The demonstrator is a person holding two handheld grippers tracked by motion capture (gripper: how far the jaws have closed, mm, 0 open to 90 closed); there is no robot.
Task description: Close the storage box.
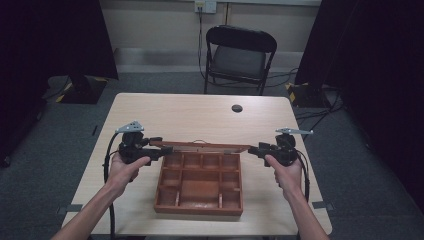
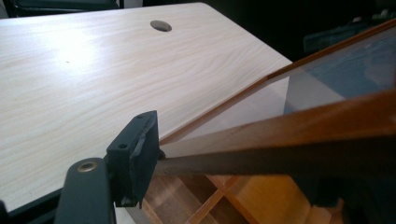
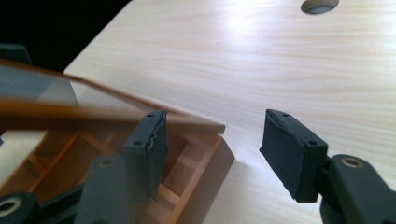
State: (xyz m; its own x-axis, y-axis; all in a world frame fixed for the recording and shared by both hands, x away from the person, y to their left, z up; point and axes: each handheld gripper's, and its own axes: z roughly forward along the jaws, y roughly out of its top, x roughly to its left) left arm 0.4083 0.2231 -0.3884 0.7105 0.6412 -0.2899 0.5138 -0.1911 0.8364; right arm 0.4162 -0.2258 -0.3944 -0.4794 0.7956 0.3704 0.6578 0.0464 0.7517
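A: Where is the reddish-brown wooden compartment box [image 1: 199,184] noted?

B: At the near edge of the pale wooden worktop [image 1: 190,112], midway along it. Its glass-paned wooden lid [image 1: 200,146] is seen raised over the far side.

A: Left gripper [image 1: 162,149]?

B: Jaws set about the lid's left end; actual pinching cannot be told.

A: Right gripper [image 1: 254,149]?

B: Spread apart, one pad just beside the lid's right corner, nothing clamped.
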